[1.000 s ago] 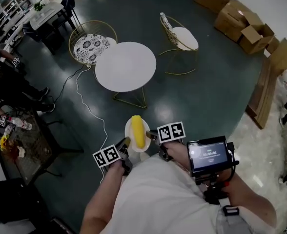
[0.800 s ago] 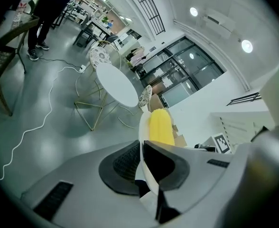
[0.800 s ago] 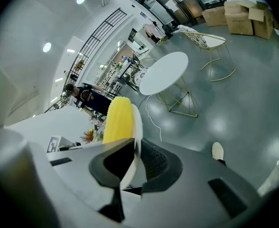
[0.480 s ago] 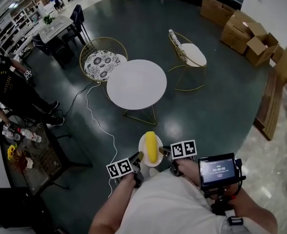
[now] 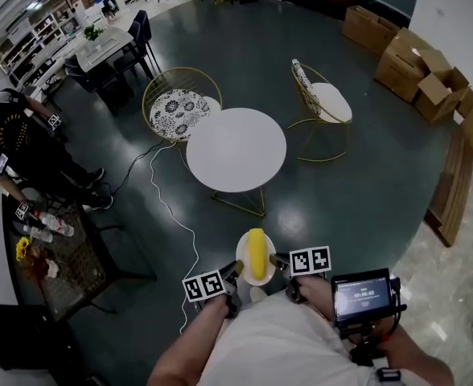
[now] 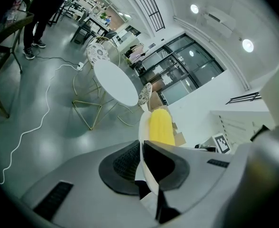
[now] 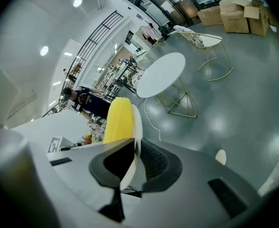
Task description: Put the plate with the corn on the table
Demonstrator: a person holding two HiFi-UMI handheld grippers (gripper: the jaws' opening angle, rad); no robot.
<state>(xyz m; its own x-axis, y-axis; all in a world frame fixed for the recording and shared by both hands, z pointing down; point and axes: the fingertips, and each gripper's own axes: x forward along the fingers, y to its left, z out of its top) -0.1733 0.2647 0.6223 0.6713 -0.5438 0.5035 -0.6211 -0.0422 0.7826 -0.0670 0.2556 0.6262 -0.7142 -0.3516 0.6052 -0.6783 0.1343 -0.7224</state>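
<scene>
The plate (image 5: 242,257) hangs in the air close in front of you, well short of the round white table (image 5: 236,149), with the corn cob (image 5: 257,255) lying loose along its middle. You hold it by the rim alone: your left gripper (image 5: 236,270) is closed on the left edge and your right gripper (image 5: 278,260) on the opposite edge, each with its pads pinching the thin white lip.

That thin bite looks like the weak point. If one gripper dips or twists as you walk, the cob will likely roll to the low side and off. If your hands drift apart, the rim could slide out of a pad. The white cable (image 5: 174,212) snakes across the floor between you and the table, so a caught foot could jolt everything.

For writing, the small screen (image 5: 364,293) by your right arm shows a row of digits, too small to read with certainty. The marker cubes (image 5: 310,260) carry only black and white squares
</scene>
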